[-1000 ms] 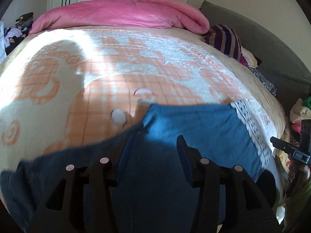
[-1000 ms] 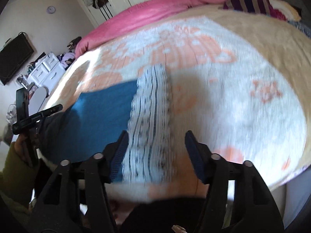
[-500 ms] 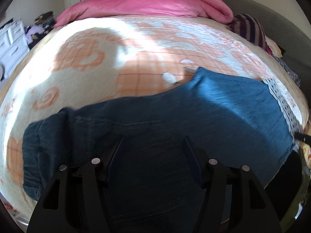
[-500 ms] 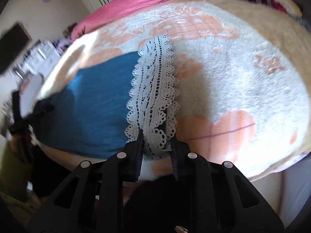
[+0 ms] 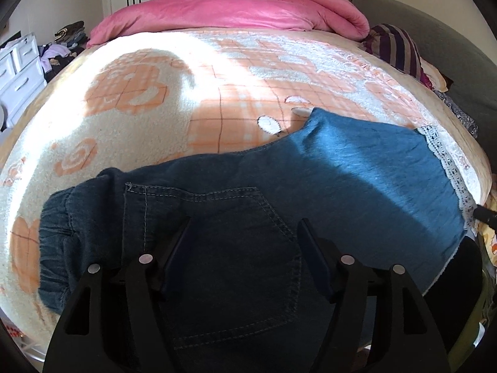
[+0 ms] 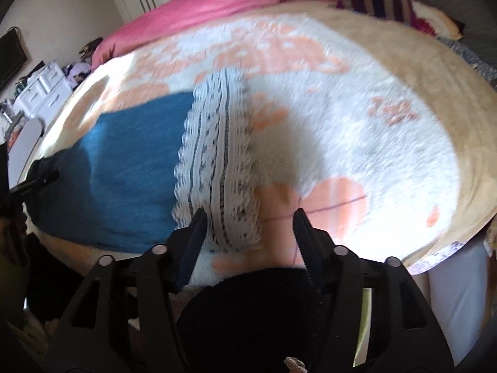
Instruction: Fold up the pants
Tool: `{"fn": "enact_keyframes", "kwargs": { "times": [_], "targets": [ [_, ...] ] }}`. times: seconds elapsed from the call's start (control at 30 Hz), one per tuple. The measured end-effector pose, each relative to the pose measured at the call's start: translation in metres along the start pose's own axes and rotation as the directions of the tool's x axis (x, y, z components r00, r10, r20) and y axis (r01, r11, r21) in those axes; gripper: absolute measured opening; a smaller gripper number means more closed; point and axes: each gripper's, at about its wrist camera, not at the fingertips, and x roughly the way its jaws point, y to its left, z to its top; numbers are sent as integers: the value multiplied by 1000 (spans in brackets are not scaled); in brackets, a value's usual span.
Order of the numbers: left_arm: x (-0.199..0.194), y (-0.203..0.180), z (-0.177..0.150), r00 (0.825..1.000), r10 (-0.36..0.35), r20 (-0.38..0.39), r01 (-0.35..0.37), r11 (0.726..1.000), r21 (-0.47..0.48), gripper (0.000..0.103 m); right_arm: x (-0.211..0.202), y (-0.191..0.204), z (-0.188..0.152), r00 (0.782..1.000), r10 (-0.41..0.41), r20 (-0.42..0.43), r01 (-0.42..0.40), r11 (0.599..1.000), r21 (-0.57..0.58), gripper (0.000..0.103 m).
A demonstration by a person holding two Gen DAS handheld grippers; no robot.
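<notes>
Blue denim pants (image 5: 236, 217) lie flat along the near edge of the bed, the elastic waistband (image 5: 59, 236) at the left, a back pocket facing up and the legs ending in a white lace hem (image 5: 447, 168) at the right. My left gripper (image 5: 245, 242) is open just above the pocket area. In the right wrist view the blue leg (image 6: 124, 168) and lace hem (image 6: 217, 168) lie ahead. My right gripper (image 6: 248, 223) is open over the near end of the lace, holding nothing.
The bed carries a cream and orange fleece blanket (image 5: 186, 93). A pink duvet (image 5: 236, 9) is bunched at the far end, and a striped cushion (image 5: 394, 43) and grey headboard (image 5: 450, 49) stand at the right. White drawers (image 5: 18, 74) stand left of the bed.
My right gripper was shut on the lace hem half a second ago and is now open. My left gripper has pulled back, showing more of the waistband and pocket.
</notes>
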Motion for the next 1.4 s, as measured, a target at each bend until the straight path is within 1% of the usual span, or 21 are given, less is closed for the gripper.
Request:
{"fn": "enact_keyframes", "kwargs": {
  "times": [0.07,0.13,0.23,0.37,0.4,0.43,0.53,0.57,0.6,0.67,0.7,0.73,0.83,0.87,0.9,0.97,1.07,1.17,1.3,1.4],
  "targets": [
    [-6,-3,2,1000,-10,14,10,1000,2,66,-8,6,6,999,-4,50,5,1000,-13,58],
    [-11,-7,4,1000,-8,26,8,1000,16,66,-15,18,12,996,17,93,-13,999,-40,60],
    [-18,-13,6,999,-15,44,14,999,33,66,-15,42,18,990,55,132,-43,995,-90,60],
    [-25,-19,8,998,-17,61,14,999,53,68,-1,79,21,987,124,102,-105,979,-175,64],
    [-27,-20,8,998,-17,63,14,998,56,77,4,89,22,987,137,87,-118,973,-197,65],
    [-27,-21,8,998,-18,65,14,998,58,79,6,96,21,987,143,79,-124,970,-211,67],
    [-28,-26,7,998,-33,62,29,997,68,79,19,122,20,985,168,41,-153,957,-248,69],
    [-28,-28,6,998,-35,58,31,997,72,79,22,128,20,984,172,35,-158,954,-254,70],
    [-27,-29,5,998,-37,56,33,997,75,79,24,133,18,984,176,29,-162,952,-259,73],
    [-23,-33,2,998,-48,45,44,996,79,79,30,142,16,986,166,25,-153,950,-272,76],
    [-21,-34,1,998,-49,38,46,996,81,82,32,145,14,988,155,23,-143,949,-280,78],
    [-18,-36,-1,998,-50,29,47,995,85,89,35,148,13,990,142,15,-132,949,-287,81],
    [-6,-38,-7,998,-55,-2,55,995,88,91,54,147,5,996,66,-58,-81,953,-292,81],
    [-1,-39,-10,998,-56,-17,58,994,91,91,63,141,1,995,41,-93,-66,958,-278,81],
    [5,-39,-13,998,-46,-35,49,994,96,91,64,139,-2,995,49,-92,-72,961,-267,82],
    [15,-40,-19,998,-25,-55,31,993,117,91,63,138,-3,995,64,-81,-83,961,-264,83],
    [15,-44,-20,999,-8,-48,14,991,136,92,58,135,0,993,96,-76,-111,965,-238,84],
    [9,-44,-16,998,-30,-46,36,991,127,92,42,126,5,987,160,-31,-163,971,-177,84],
    [-4,-52,-6,998,-57,-17,59,989,139,92,19,109,12,988,151,35,-144,979,-143,85],
    [-12,-63,8,996,-91,4,89,984,156,92,5,87,16,988,141,68,-136,987,-81,87]
  ]
}}
